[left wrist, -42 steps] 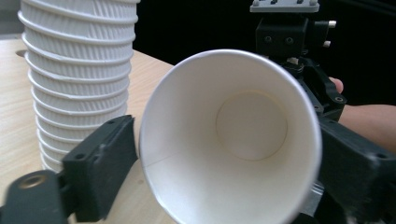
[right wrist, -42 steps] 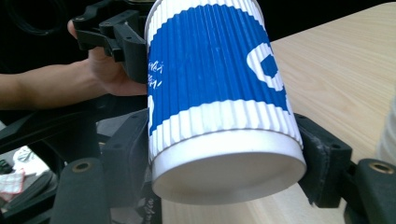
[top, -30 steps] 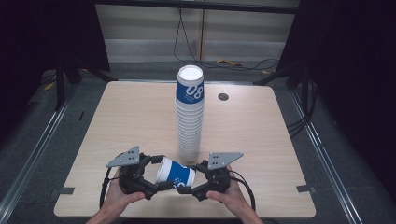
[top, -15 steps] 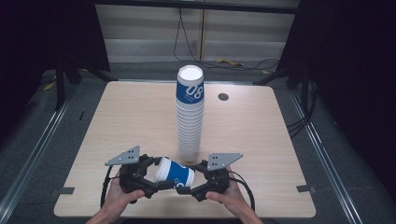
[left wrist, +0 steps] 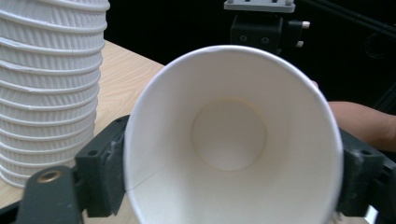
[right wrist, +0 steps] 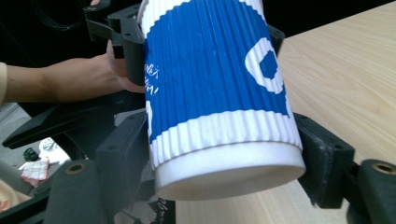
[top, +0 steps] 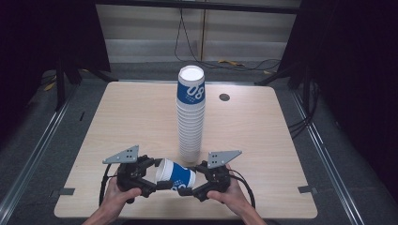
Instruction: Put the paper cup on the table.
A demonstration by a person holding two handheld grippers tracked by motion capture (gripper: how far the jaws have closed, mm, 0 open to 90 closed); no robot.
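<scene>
Closing left tongs (top: 155, 176), opening right tongs (top: 190, 180), cup (top: 176, 174) between.

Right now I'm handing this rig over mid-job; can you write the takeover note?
Left tool: jaws have just been closing, pads on the rim end of the cup.
Right tool: jaws have just been opening around the cup's base; grip unclear.
The cup lies sideways between both tools; the stack of cups stands upright behind it on the table.
Done: one cup is apart from the stack.
Left: probably finish passing it to the left tool.
</scene>
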